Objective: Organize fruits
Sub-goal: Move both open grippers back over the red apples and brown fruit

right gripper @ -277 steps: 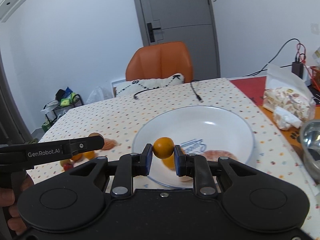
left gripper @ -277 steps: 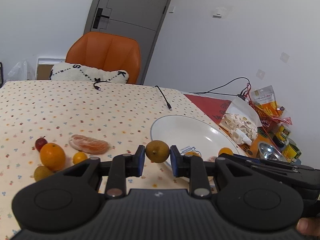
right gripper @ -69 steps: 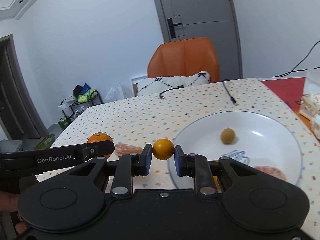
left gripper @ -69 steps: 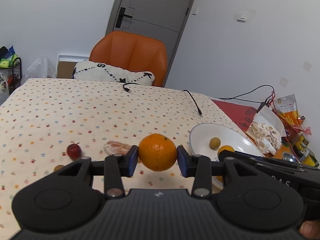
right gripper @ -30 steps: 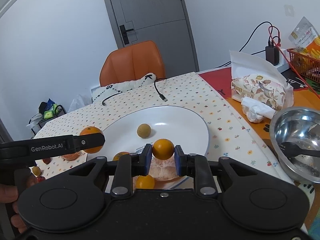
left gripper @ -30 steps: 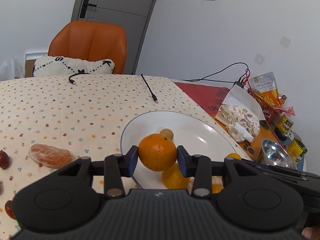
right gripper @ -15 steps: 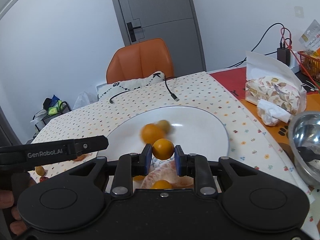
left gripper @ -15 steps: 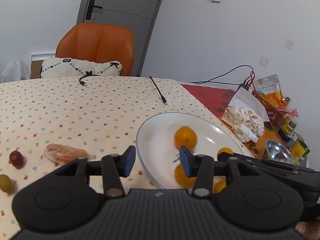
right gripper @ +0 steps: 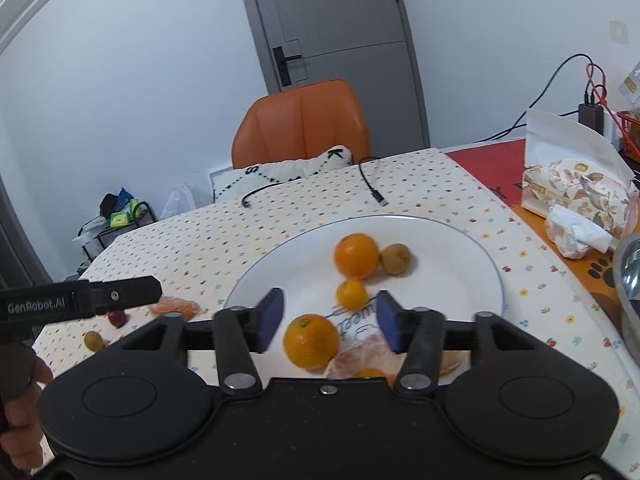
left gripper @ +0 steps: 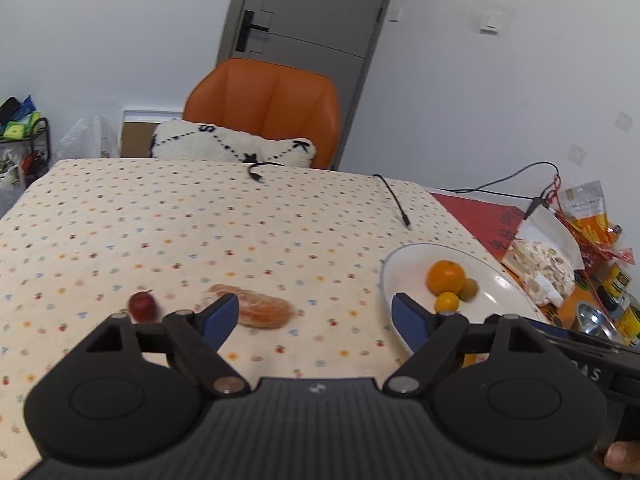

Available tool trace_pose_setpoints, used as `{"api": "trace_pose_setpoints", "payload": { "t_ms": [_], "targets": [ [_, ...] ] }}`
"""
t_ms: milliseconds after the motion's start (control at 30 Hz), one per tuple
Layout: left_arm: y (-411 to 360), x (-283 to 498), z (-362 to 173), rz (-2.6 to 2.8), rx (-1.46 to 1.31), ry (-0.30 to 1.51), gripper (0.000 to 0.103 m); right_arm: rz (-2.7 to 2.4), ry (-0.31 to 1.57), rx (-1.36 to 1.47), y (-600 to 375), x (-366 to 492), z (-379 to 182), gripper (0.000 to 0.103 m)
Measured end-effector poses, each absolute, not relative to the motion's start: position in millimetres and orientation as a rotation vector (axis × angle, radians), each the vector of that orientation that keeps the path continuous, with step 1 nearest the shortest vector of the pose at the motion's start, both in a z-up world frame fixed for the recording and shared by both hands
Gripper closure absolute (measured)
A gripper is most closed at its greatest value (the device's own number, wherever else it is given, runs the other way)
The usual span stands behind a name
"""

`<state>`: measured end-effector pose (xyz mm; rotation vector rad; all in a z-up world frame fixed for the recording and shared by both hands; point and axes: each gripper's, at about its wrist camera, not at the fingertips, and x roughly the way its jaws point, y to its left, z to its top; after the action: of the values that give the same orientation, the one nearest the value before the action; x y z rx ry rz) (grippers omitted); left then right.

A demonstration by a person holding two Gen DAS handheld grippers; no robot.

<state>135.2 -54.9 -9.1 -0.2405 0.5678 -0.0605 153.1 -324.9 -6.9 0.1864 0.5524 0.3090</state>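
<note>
The white plate (right gripper: 280, 272) holds a large orange (right gripper: 357, 256) beside a brownish round fruit (right gripper: 395, 258), a small orange (right gripper: 351, 294), a second large orange (right gripper: 311, 342) and a peeled tangerine (right gripper: 360, 360). My right gripper (right gripper: 328, 316) hovers over the plate's near side; its jaws are opening and the pads touch nothing, with the small orange lying just beyond them. My left gripper (left gripper: 314, 316) is over the tablecloth left of the plate (left gripper: 387, 280), its jaws opening and empty. Ahead of it lie a peeled tangerine (left gripper: 260, 311) and a small red fruit (left gripper: 142, 306).
A greenish fruit (right gripper: 93, 340) sits near the table's left edge. Two cables (left gripper: 394, 200) trail across the far tablecloth before an orange chair (left gripper: 264, 104) with a white cushion (left gripper: 232, 146). Right of the plate are a tissue pack (right gripper: 576, 188), a steel bowl (right gripper: 628, 276) and snack bags (left gripper: 588, 208).
The right gripper has let go of the small orange, which now lies on the plate. The left gripper has opened wider and swung left, away from the plate toward the peeled tangerine.
</note>
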Motion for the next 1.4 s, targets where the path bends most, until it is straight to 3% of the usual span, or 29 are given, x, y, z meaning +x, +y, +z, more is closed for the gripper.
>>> {"api": "trace_pose_setpoints", "payload": {
  "t_ms": [67,300,633,1400],
  "targets": [
    [-48.2,130.7,-8.5,-0.040,-0.240,0.564,0.016,0.321,0.556,0.191,-323.1,151.6,-7.4,0.035],
    [-30.9,118.0,-8.9,0.000,-0.230,0.570,0.013,0.354,0.558,0.213,-315.7,146.0,-4.3,0.027],
    [-10.1,102.8,-15.4,0.005,-0.174,0.636,0.010,0.448,0.537,0.212,-297.0,135.2,3.4,0.000],
    [24.4,70.3,-20.9,0.050,-0.119,0.660,0.010,0.585,0.571,0.176,-242.7,124.4,-1.3,0.000]
  ]
}}
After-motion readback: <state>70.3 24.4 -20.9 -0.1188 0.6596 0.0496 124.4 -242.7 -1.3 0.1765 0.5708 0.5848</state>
